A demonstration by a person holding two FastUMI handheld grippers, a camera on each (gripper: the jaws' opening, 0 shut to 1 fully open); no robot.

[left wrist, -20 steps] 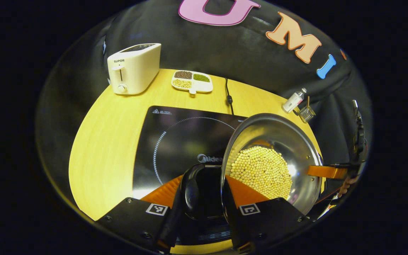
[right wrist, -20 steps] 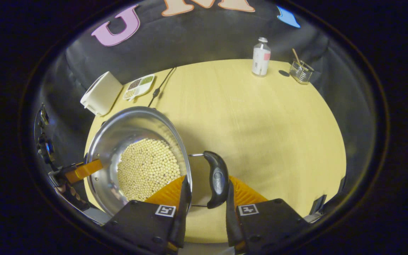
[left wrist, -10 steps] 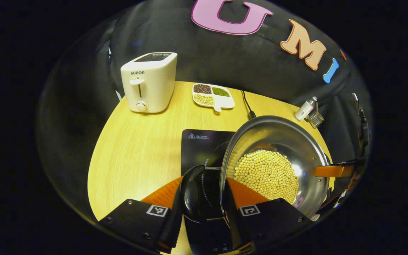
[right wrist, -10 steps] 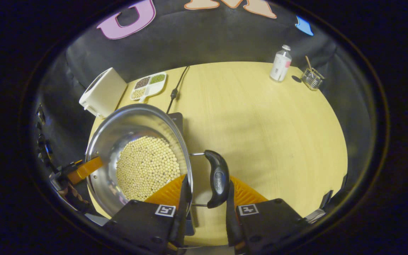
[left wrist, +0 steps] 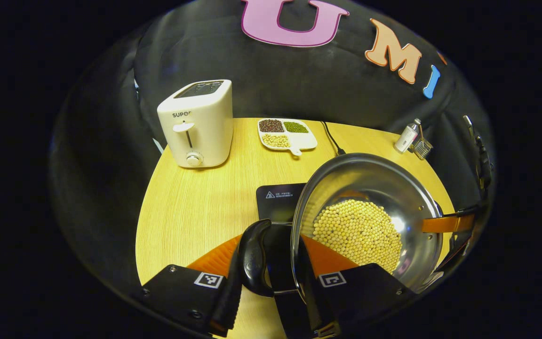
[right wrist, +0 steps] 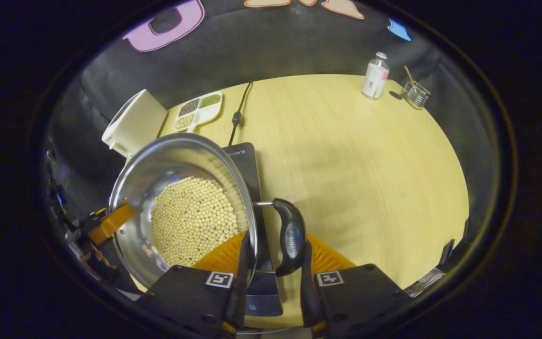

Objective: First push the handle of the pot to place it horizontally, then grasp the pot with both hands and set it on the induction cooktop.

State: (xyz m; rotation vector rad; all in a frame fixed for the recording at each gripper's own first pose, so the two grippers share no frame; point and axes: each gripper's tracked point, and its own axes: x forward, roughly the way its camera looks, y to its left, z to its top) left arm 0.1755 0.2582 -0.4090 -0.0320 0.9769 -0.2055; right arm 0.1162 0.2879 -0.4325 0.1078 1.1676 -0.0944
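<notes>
While one steel pot (left wrist: 370,207) of pale beans (left wrist: 356,231) sat over the near right part of the single black cooktop (left wrist: 280,200), two tools gripped it. The left tool (left wrist: 271,278) was clamped on one black side handle (left wrist: 251,258), its fingers (left wrist: 219,261) pressing both faces. The right tool (right wrist: 273,266) was closed on the other black handle (right wrist: 290,235). I could not tell whether the pot's base touched the cooktop. On the round desk (left wrist: 195,207) stood one white toaster (left wrist: 196,123), one divided dish (left wrist: 287,134) with three kinds of grain, one small bottle (right wrist: 375,75), one glass cup (right wrist: 414,94) with a stick in it, and one black power cord (right wrist: 237,115).
</notes>
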